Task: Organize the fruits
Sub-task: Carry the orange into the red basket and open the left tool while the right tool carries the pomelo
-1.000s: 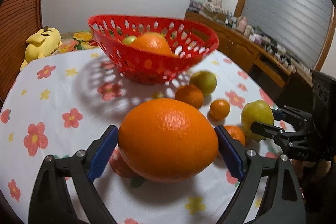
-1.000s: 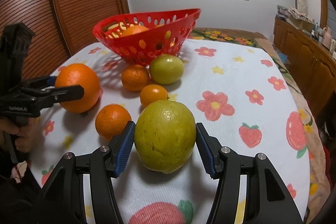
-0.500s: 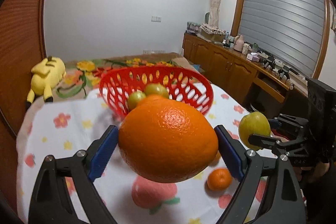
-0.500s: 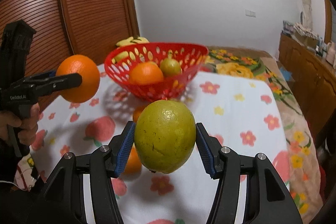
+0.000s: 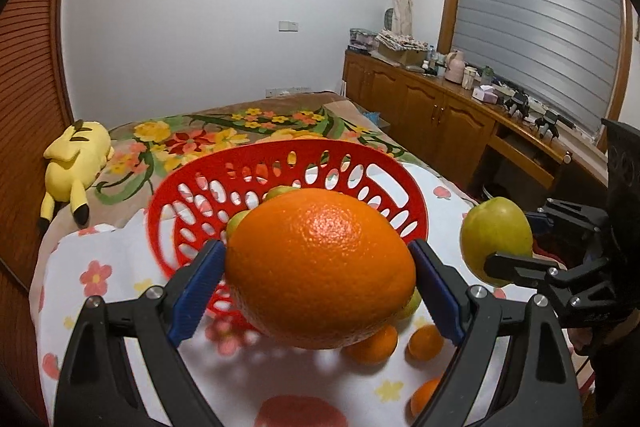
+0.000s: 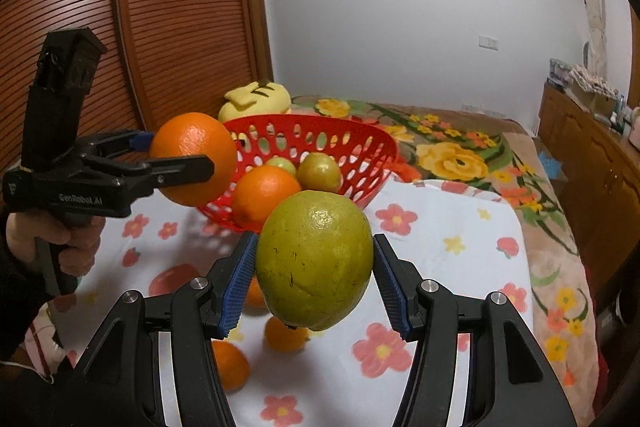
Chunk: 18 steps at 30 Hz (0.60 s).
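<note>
The left hand-held gripper (image 5: 316, 283) is clamping a large orange (image 5: 320, 267) in the air just before the red basket (image 5: 352, 155). The right hand-held gripper (image 6: 314, 285) is gripping a green fruit (image 6: 314, 259) above the flowered bench (image 6: 440, 227), where small oranges (image 6: 228, 363) are lying.

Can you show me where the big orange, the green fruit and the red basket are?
big orange (image 5: 320, 275), left wrist view, middle of its peel.
green fruit (image 6: 314, 261), right wrist view, centre of its skin.
red basket (image 6: 320, 125), right wrist view, its far rim.
</note>
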{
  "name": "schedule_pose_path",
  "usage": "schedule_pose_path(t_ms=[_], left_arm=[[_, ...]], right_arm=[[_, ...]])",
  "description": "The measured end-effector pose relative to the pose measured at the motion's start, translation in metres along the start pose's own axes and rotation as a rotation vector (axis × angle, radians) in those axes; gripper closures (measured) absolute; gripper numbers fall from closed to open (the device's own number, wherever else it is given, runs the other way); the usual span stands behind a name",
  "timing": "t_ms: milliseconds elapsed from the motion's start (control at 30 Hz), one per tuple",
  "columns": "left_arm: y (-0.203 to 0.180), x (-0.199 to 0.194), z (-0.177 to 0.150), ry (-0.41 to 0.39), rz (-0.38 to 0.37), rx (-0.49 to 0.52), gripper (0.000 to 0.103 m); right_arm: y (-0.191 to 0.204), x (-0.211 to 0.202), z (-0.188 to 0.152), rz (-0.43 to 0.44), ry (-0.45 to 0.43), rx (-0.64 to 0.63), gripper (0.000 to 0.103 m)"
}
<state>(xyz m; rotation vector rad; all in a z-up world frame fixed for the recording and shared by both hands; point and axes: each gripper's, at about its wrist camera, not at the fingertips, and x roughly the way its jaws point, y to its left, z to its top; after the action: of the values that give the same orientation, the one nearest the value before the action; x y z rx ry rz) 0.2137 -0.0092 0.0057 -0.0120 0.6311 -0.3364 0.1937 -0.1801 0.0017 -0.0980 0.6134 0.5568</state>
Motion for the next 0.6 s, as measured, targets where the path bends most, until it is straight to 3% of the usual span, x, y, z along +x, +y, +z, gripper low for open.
schedule_pose_path(t_ms=[333,600], left_arm=[[-0.018,0.042,0.019,0.060,-0.028,0.038,0.011],[-0.025,0.049,0.023,0.049,-0.025,0.074,0.011]], right_arm=[[-0.026,0.016,0.006,0.010,0.008,0.033,0.044],[-0.030,0.023,0.010,0.020,0.013,0.031,0.044]])
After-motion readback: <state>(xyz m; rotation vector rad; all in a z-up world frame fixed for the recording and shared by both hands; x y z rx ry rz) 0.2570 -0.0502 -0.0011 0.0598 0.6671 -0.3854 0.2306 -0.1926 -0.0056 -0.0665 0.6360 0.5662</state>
